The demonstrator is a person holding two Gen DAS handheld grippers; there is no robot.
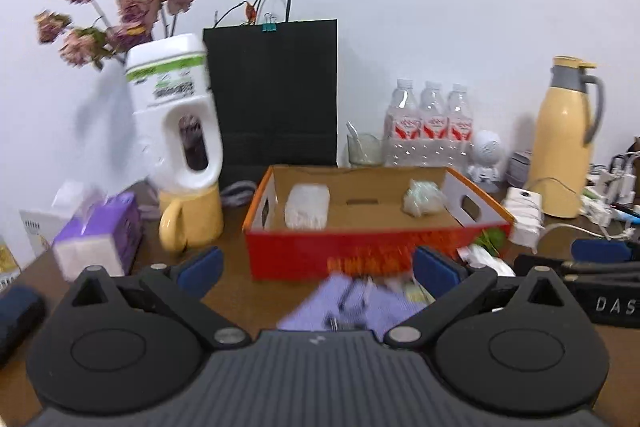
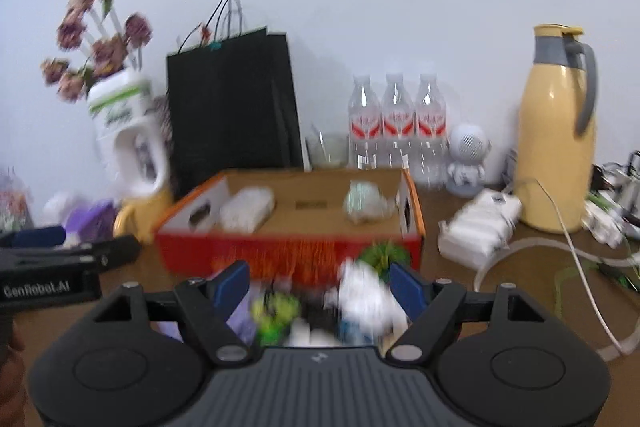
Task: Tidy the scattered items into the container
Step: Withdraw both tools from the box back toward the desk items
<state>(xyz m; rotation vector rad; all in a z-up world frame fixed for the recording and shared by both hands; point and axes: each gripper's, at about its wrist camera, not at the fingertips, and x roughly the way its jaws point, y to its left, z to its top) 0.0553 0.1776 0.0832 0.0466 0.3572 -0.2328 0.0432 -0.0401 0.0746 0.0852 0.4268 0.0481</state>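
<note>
A: Box [image 1: 360,255] stood on the desk [image 1: 236,291], open top up, its long red side facing both pairs of tongs. Where were the loose bits?

B: On the near side of the box, close against that red wall. A purple cloth [image 1: 352,303] lay just before it, towards its left half. A white wad [image 2: 364,291] and a green-yellow scrap [image 2: 276,311] lay before its right half, too blurred to name further.

A: And the tongs?

B: The left tongs [image 1: 316,267] stood apart with nothing clamped, the cloth low between them. The right tongs [image 2: 320,287] stood apart too, the wad and scrap in the gap, no pad pressing on either as far as I could tell.

A: So which takes what?

B: I'd judge the left nearer the cloth and the right nearer the wad. Both lay short of the box, so each lift would go forward over the red wall. Two white bundles already sat inside.
</note>
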